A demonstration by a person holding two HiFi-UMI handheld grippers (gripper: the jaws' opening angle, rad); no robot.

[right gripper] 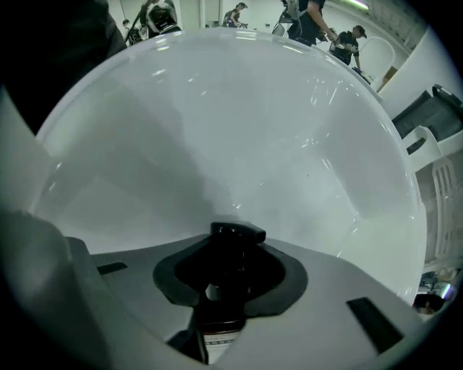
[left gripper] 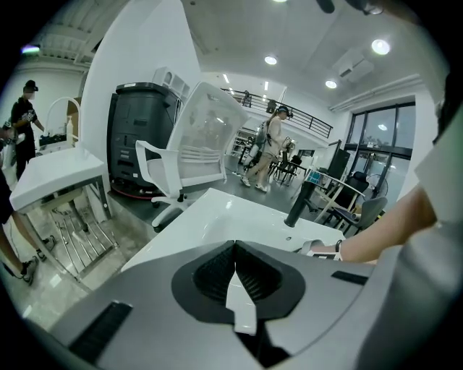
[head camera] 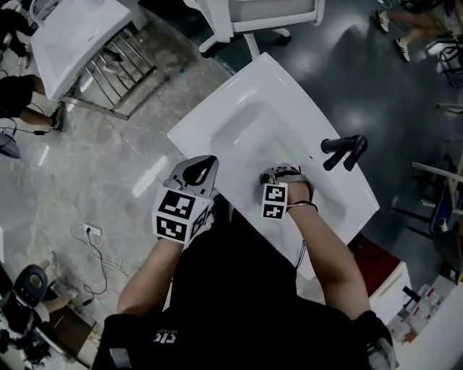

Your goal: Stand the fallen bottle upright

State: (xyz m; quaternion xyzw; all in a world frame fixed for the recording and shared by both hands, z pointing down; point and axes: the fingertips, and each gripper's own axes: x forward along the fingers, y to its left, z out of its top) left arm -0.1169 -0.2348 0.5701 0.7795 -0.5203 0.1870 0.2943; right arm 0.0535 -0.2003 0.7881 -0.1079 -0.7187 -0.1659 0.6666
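A dark bottle (right gripper: 221, 307) with a black cap (right gripper: 237, 233) and a pale label sits between the jaws of my right gripper (right gripper: 231, 246), which is shut on it. The bottle runs along the jaws, cap end toward the white sink basin (right gripper: 239, 130) just beyond. In the head view my right gripper (head camera: 284, 175) points down over the basin (head camera: 246, 119) near its front edge and hides the bottle. My left gripper (head camera: 202, 168) hovers at the sink's front left edge, shut and empty; in its own view the pads (left gripper: 217, 273) meet at the tips.
A black faucet (head camera: 346, 150) stands at the sink's right side, also seen from the left gripper (left gripper: 299, 204). A white office chair (head camera: 253, 18) is behind the sink. A second white sink on a metal rack (head camera: 87, 43) stands at upper left. Cables (head camera: 94, 242) lie on the floor.
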